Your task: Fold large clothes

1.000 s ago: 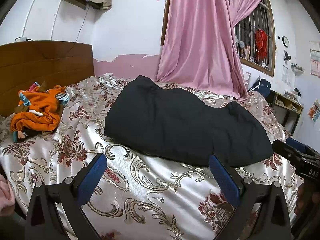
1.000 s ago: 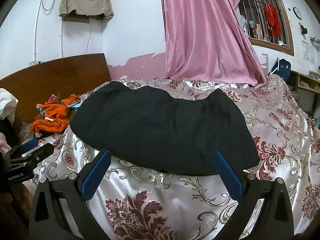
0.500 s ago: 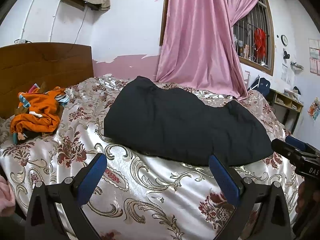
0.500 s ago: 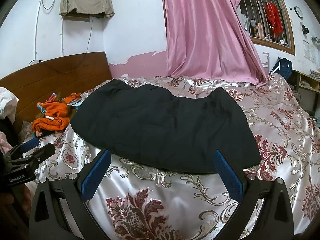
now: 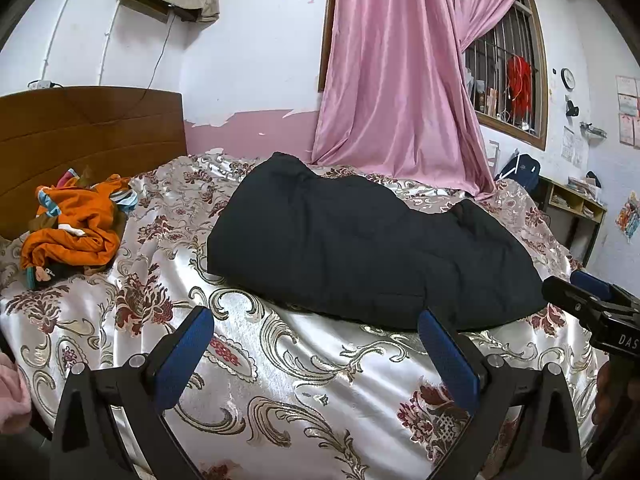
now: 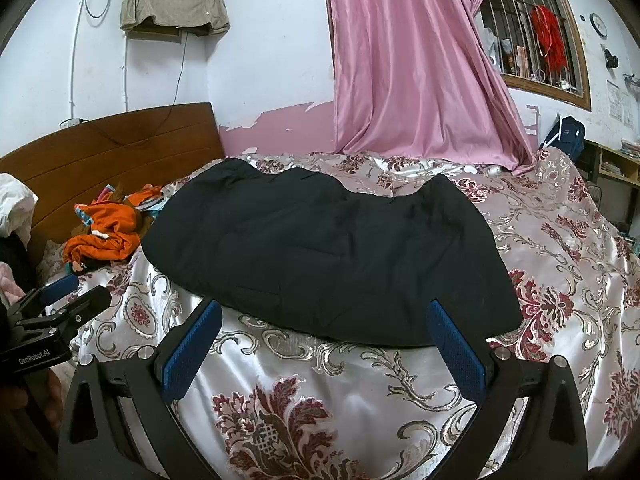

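Black garment flat on floral bedspread, both tongs wide, empty

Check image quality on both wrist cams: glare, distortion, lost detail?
Left wrist: strong fisheye bending, dark corners; sheen glare on the satin bedspread. Right wrist: same bending; black garment nearly featureless, folds hard to read; bedspread glare again. Both sharp, no motion blur.

The big jacket is lying on the bed. The heap of clothes is lying left of the jacket. The curtain is hanging behind it.
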`<state>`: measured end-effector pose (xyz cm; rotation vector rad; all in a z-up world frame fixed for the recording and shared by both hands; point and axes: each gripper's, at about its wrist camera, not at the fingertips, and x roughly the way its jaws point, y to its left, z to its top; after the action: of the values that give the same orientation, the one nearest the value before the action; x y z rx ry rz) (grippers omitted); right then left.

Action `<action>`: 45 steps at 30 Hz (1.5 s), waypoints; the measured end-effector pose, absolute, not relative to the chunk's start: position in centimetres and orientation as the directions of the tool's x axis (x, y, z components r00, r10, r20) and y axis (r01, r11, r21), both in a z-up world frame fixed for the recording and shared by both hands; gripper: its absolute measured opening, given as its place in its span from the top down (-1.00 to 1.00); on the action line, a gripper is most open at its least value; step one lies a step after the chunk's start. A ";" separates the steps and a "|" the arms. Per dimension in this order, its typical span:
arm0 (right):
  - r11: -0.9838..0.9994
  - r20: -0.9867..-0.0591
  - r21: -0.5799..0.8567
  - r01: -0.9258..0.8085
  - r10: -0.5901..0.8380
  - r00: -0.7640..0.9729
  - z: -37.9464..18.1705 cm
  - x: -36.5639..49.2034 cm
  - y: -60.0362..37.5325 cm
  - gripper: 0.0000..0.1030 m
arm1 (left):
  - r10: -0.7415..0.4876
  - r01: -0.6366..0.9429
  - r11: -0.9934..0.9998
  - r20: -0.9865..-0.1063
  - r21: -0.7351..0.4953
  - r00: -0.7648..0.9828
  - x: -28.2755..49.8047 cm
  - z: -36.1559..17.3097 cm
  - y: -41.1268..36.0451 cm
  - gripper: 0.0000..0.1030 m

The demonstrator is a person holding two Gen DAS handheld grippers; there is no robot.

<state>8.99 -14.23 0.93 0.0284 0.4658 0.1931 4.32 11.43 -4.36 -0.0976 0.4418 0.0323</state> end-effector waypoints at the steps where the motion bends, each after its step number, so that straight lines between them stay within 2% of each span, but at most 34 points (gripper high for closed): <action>1: 0.981 -0.444 0.072 -0.178 0.191 0.875 0.9 9.0 -14.2 -0.95 | 0.010 -0.052 0.995 -0.428 -0.088 0.904 4.3 -4.3 11.4 -0.99; 36: 0.982 -0.456 0.068 -0.175 0.187 0.870 0.5 9.0 -14.6 -0.95 | 0.008 -0.048 0.996 -0.434 -0.081 0.901 4.5 -4.7 11.9 -0.99; 45: 0.982 -0.458 0.069 -0.175 0.187 0.869 0.5 9.0 -14.6 -0.95 | 0.011 -0.061 0.994 -0.471 -0.091 0.882 5.0 -5.3 11.9 -0.99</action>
<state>9.02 -14.59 0.48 0.0252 0.4821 0.1894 4.98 11.95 -5.31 -0.1039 0.4892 0.0373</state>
